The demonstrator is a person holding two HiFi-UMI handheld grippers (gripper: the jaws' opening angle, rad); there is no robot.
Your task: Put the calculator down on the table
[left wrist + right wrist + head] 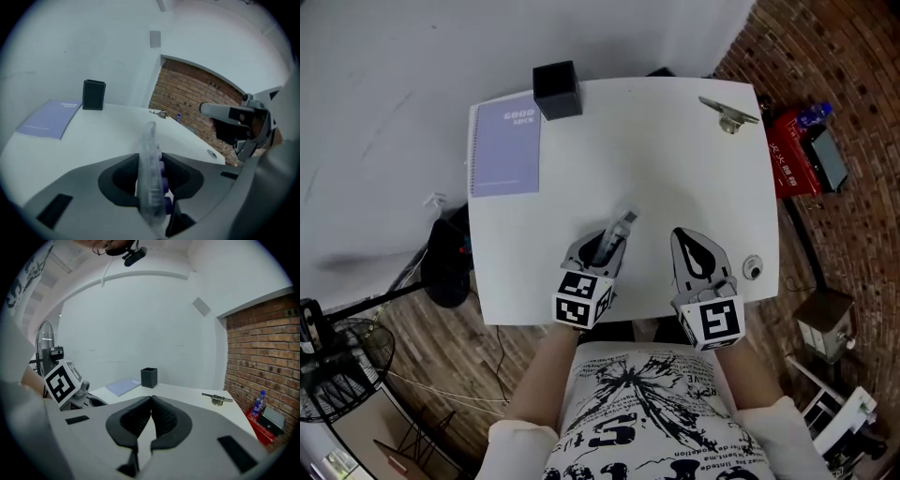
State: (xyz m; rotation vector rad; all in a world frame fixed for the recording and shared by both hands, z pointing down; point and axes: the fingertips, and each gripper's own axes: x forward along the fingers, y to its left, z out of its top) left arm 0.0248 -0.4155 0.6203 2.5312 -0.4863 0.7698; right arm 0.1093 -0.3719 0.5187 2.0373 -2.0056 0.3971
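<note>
A slim clear calculator (620, 228) with purple keys stands on edge between the jaws of my left gripper (604, 244), just above the near part of the white table (675, 159). In the left gripper view the calculator (149, 136) rises between the two dark pads (121, 180), which press on its sides, and its far end sticks out past my left gripper (151, 157). My right gripper (695, 236) hovers beside it on the right, shut and empty. In its own view my right gripper (151, 399) has its tips touching.
A lilac spiral notebook (506, 145) lies at the table's far left, with a black square pen holder (557, 89) next to it. A metal tool (729, 114) sits at the far right corner and a small round fitting (753, 267) near the right edge. A red box (792, 155) stands on the floor.
</note>
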